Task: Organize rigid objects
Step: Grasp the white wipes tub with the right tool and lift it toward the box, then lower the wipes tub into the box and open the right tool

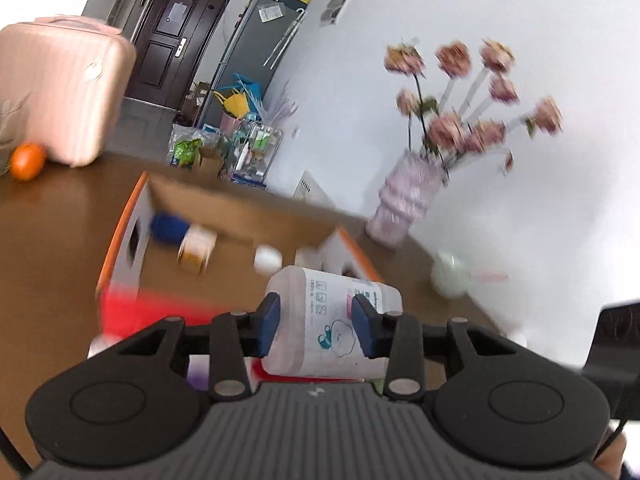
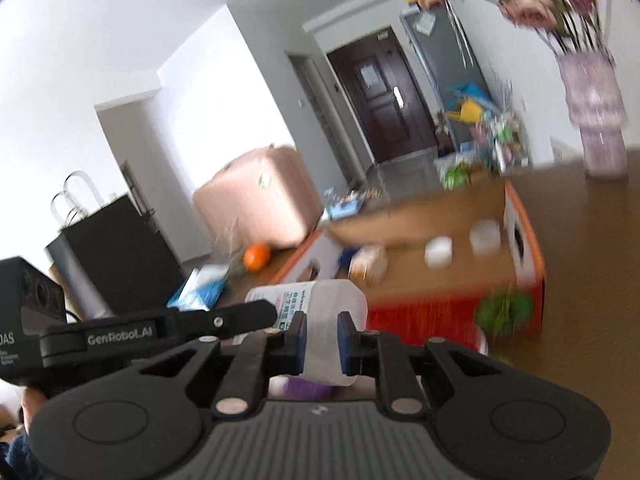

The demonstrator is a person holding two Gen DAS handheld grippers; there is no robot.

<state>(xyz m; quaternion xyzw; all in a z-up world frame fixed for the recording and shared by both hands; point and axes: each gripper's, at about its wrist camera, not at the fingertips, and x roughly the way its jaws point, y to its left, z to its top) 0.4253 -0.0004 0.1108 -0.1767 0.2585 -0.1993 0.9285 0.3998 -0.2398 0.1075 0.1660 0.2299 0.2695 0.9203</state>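
- A translucent white plastic bottle with a printed blue-green label [image 1: 334,320] is held in the air by both tools at once, just in front of and above an open cardboard box with orange and red sides [image 1: 128,236].
- The left gripper [image 1: 315,326] has its blue pads clamped on the bottle's labelled body; the jaws stand partly apart because the bottle fills the gap.
- The right gripper [image 2: 322,340] pinches a narrower part of the same bottle [image 2: 320,312], its jaws drawn close together on it.
- From the left wrist view, the bottle's long axis runs away from the tool and tilts up to the left, its far end pointing toward the box.
- From the right wrist view the axis lies more crosswise, the labelled end reaching left. Which end carries the cap cannot be told.
- The box lies straight ahead of both grippers, its open top facing up, with small white jars [image 2: 439,252] and a blue-topped container [image 1: 172,228] already inside.
- Neither hand looks clearly nearer to the box.
- The pictures are blurred by motion.
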